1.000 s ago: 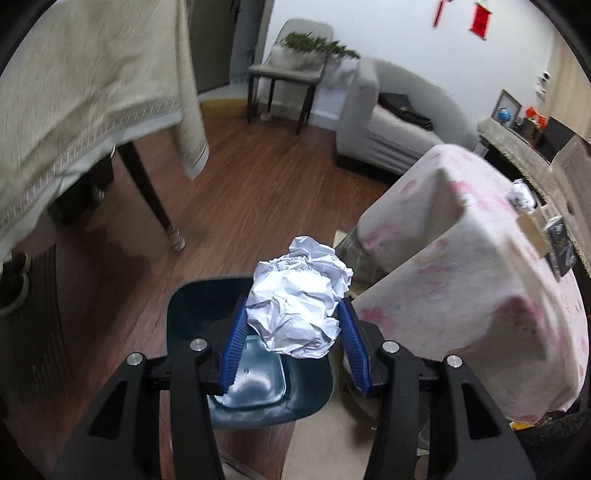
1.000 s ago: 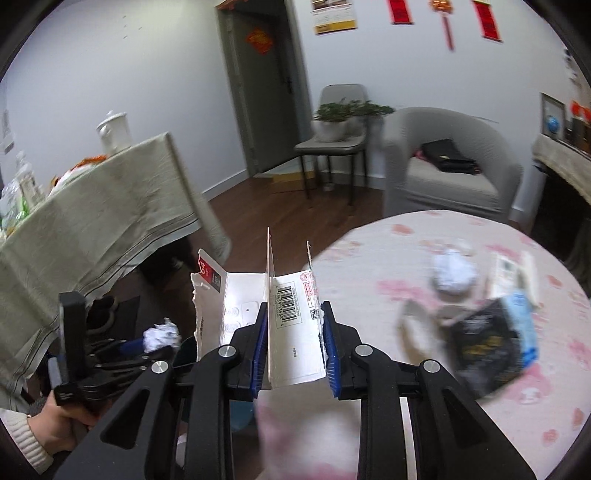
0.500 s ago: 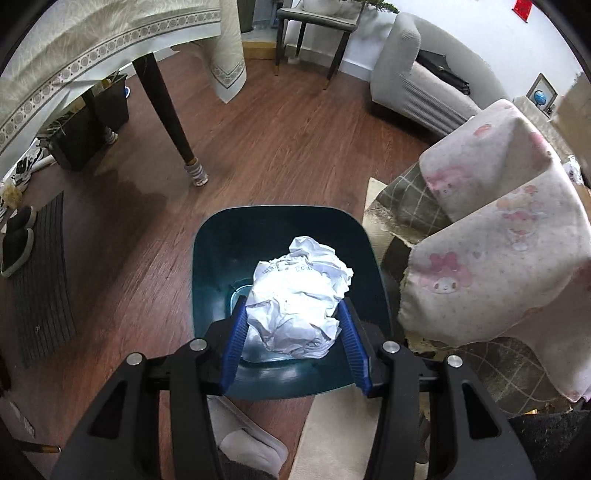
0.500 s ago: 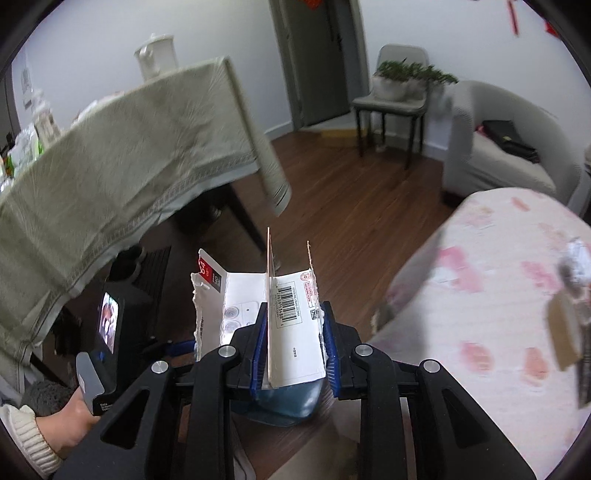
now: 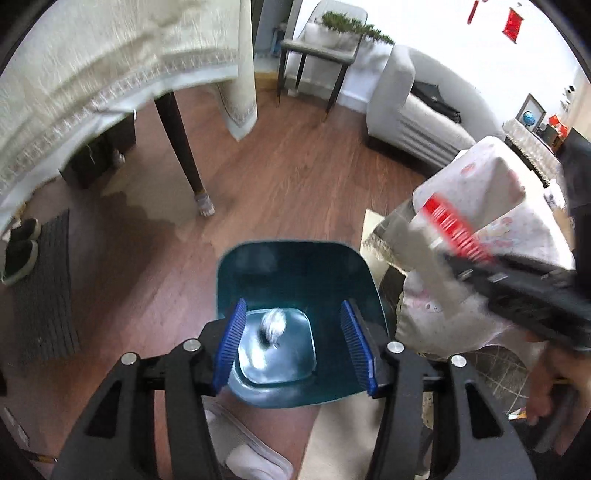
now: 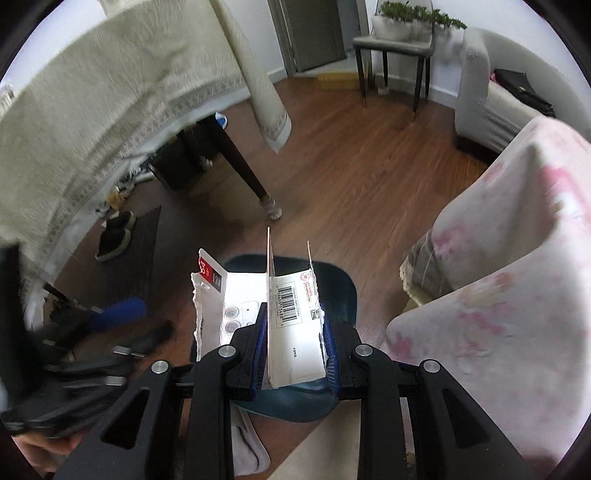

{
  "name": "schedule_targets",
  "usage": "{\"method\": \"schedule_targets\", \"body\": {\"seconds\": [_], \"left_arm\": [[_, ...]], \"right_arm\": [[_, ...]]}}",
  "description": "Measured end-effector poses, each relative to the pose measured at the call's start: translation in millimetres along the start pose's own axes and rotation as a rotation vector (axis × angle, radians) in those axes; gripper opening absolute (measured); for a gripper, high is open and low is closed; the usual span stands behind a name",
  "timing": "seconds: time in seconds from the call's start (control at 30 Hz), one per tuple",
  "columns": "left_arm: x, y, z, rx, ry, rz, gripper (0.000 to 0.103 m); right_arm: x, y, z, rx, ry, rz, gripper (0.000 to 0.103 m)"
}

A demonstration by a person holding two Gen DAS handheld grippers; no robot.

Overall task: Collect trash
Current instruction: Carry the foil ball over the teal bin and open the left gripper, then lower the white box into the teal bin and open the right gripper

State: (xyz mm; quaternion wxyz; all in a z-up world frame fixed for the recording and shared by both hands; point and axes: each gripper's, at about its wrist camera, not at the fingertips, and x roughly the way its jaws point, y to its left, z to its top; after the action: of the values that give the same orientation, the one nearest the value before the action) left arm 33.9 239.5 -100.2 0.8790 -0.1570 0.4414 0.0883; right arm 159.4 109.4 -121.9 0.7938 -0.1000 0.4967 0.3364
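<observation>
The left gripper (image 5: 299,341) hangs over the bin (image 5: 295,266), its blue pads (image 5: 231,347) standing apart with nothing between them. A crumpled paper ball (image 5: 273,325), blurred, shows below them against the bin's pale bottom; whether it has landed cannot be told. The bin, dark teal with rounded corners, stands on the wooden floor (image 5: 295,177) beside the edge of a pale rug (image 5: 340,439).

The right gripper (image 6: 293,345) is clamped on a torn white carton (image 6: 291,325), its pads pressing the flattened sides. The carton stands upright between them, a barcode label facing the camera, and a ragged flap with a red and black corner juts out to the left. The same teal bin (image 6: 343,291) lies directly under it, mostly hidden by the carton. In the left wrist view the right gripper (image 5: 454,258) enters from the right edge, blurred, with the carton (image 5: 428,240) and its red strip held above and to the right of the bin.

A counter draped in a pink-patterned cloth (image 6: 509,258) rises at the right, close beside the bin. A second counter with a cream cloth (image 6: 110,129) fills the upper left, one dark leg (image 6: 243,166) planted on the floor. A grey armchair (image 5: 417,114), a small stand with a potted plant (image 5: 347,26), and dark shoes (image 5: 18,247) on a mat sit farther off.
</observation>
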Motion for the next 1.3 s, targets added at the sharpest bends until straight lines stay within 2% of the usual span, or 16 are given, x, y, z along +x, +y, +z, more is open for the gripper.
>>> {"method": "schedule_targets", "body": {"seconds": [0.2, 0.3, 0.5, 0.57, 0.6, 0.63, 0.7, 0.93, 1.13, 1.23, 1.3], "left_arm": [[-27, 21, 4, -0.045, -0.059, 0.001, 0.039], [-39, 23, 6, -0.048, -0.084, -0.025, 0.033], [-63, 23, 8, -0.049, -0.144, -0.052, 0.028], [-71, 27, 8, -0.063, -0.161, -0.06, 0.028], [-74, 30, 9, -0.071, -0.167, -0.065, 0.028], [-75, 31, 8, -0.075, -0.17, -0.066, 0.028], [-79, 33, 8, -0.081, -0.175, -0.069, 0.028], [-96, 29, 11, -0.061, -0.224, -0.08, 0.029], [-105, 23, 17, -0.058, -0.26, -0.083, 0.029], [-109, 18, 20, -0.05, -0.277, -0.07, 0.033], [-111, 16, 22, -0.051, -0.287, -0.07, 0.04]], "right_arm": [[32, 12, -10, -0.044, 0.073, -0.02, 0.027], [45, 20, -13, -0.067, 0.1, -0.027, 0.027], [81, 33, -24, -0.107, 0.189, -0.074, 0.027], [90, 33, -28, -0.108, 0.214, -0.085, 0.032], [95, 34, -31, -0.11, 0.228, -0.082, 0.042], [97, 34, -32, -0.111, 0.234, -0.084, 0.047], [102, 36, -36, -0.124, 0.243, -0.101, 0.05], [98, 41, -37, -0.143, 0.235, -0.085, 0.052], [77, 49, -31, -0.167, 0.191, -0.04, 0.053], [51, 54, -24, -0.187, 0.133, -0.015, 0.053], [36, 55, -19, -0.194, 0.097, -0.005, 0.053]]}}
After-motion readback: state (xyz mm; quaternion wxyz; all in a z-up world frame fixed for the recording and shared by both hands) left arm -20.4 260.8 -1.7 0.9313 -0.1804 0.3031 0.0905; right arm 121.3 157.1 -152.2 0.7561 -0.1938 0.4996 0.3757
